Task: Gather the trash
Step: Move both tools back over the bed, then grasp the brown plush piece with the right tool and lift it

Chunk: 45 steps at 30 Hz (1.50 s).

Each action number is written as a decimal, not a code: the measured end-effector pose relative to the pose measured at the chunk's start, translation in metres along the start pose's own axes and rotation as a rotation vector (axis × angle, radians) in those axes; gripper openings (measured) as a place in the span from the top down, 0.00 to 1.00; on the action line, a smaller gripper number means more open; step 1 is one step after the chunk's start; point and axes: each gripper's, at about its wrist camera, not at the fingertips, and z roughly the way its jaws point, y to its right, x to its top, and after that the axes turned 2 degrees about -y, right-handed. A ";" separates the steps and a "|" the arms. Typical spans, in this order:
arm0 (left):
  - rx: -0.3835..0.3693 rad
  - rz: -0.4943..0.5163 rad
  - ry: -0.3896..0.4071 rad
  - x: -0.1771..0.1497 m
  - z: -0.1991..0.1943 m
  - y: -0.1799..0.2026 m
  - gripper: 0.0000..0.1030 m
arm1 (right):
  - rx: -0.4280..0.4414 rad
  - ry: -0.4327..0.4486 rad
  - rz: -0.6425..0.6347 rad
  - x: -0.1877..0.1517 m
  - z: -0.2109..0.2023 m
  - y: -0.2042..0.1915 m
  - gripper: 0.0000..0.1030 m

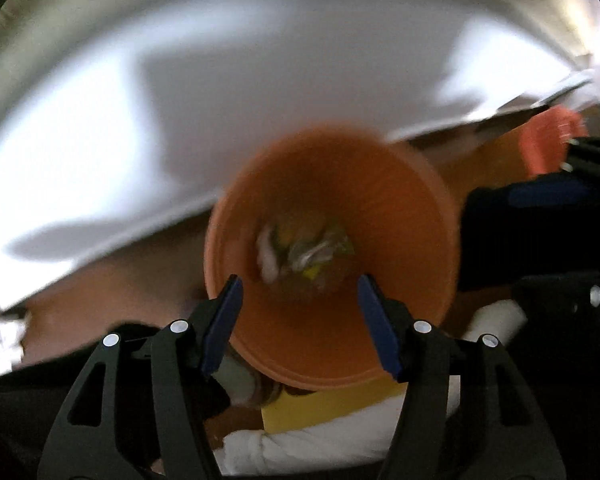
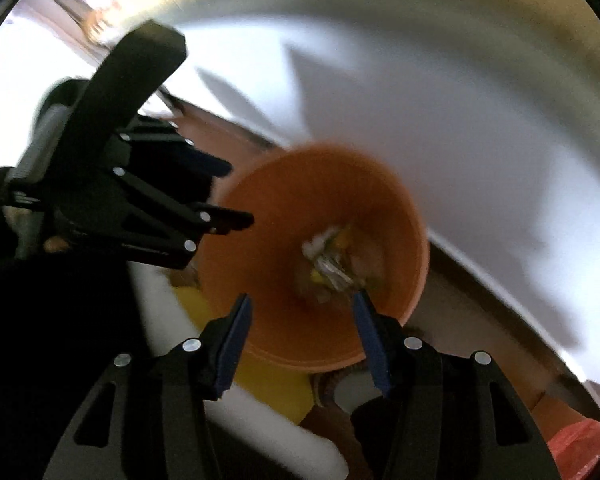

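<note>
An orange bin (image 1: 340,184) stands below both grippers, its mouth facing up. Crumpled trash (image 1: 308,252), white, clear and yellow-green, lies at its bottom. My left gripper (image 1: 299,280) hangs over the bin's near rim, jaws open and nothing between the blue pads. In the right wrist view the same bin (image 2: 260,248) and trash (image 2: 332,264) show. My right gripper (image 2: 301,298) is open and empty above the near rim. The left gripper (image 2: 236,194) also appears there, at the bin's left edge, fingers apart. Both views are blurred.
A white tabletop (image 1: 220,100) fills the far side, its edge running just behind the bin. A yellow sheet (image 2: 272,384) and a white roll (image 2: 260,420) lie beside the bin on the brown floor. A red-orange plastic bag (image 2: 576,448) sits at the lower right.
</note>
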 end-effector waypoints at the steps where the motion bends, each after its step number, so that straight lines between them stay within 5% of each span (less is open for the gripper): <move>1: 0.002 0.014 0.063 -0.003 -0.021 0.001 0.43 | -0.004 0.036 -0.004 0.001 -0.015 -0.002 0.48; 8: 0.137 -0.005 0.417 0.001 -0.121 -0.022 0.31 | -0.041 0.325 0.045 0.036 -0.104 0.006 0.45; 16: 0.250 -0.123 0.590 0.055 -0.153 -0.052 0.30 | -0.035 0.548 0.203 0.155 -0.111 0.024 0.39; 20: 0.287 -0.180 0.610 0.078 -0.156 -0.075 0.30 | -0.065 0.574 0.339 0.211 -0.089 0.045 0.35; 28: 0.268 -0.208 0.643 0.085 -0.146 -0.083 0.24 | -0.054 0.502 0.483 0.262 -0.047 0.083 0.32; 29: 0.271 -0.203 0.645 0.086 -0.145 -0.082 0.23 | -0.051 0.487 0.486 0.266 -0.044 0.084 0.35; 30: 0.273 -0.200 0.645 0.087 -0.144 -0.082 0.23 | -0.062 0.453 0.486 0.270 -0.038 0.086 0.48; 33: 0.263 -0.204 0.645 0.088 -0.145 -0.084 0.23 | -0.059 0.459 0.465 0.265 -0.039 0.085 0.67; 38: 0.196 -0.249 0.642 0.099 -0.153 -0.093 0.23 | 0.029 0.523 0.471 0.232 -0.059 0.085 0.68; 45: 0.139 -0.287 0.661 0.147 -0.164 -0.089 0.23 | -0.026 0.587 0.400 0.158 -0.101 0.085 0.68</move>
